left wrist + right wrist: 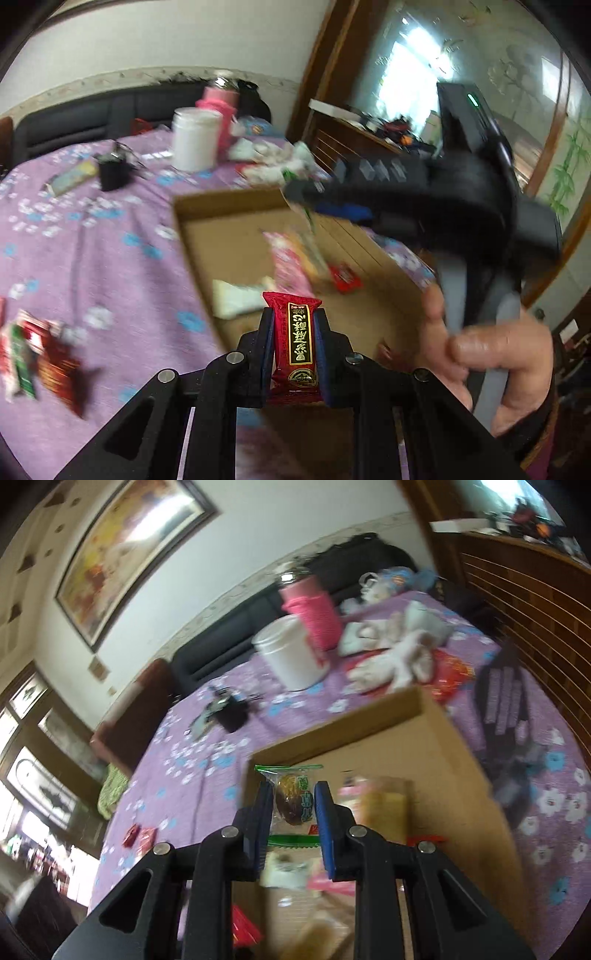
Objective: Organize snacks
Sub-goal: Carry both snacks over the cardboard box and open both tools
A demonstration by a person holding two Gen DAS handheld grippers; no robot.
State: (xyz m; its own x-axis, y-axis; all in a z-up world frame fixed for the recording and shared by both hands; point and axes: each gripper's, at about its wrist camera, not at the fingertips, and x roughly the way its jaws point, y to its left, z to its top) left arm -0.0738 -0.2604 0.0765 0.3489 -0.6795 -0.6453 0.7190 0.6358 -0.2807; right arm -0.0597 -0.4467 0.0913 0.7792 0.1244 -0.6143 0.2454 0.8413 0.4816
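Note:
My left gripper (293,325) is shut on a red snack bar with gold lettering (297,339), held upright over the near edge of a shallow cardboard box (207,254). The box holds a pink packet (290,258), a white packet (236,297) and a small red one (345,278). My right gripper (293,801) is shut on a clear green-edged packet with a brown sweet (291,801), above the same box (424,746). In the left wrist view the right gripper (295,192) reaches over the box's far side, held by a hand (491,354).
A purple flowered cloth (92,258) covers the table. Loose red and green snacks (40,362) lie at the left. A white jar (194,138), a pink bottle (221,110), a black pouch (112,171) and white wrapped snacks (391,657) stand behind the box.

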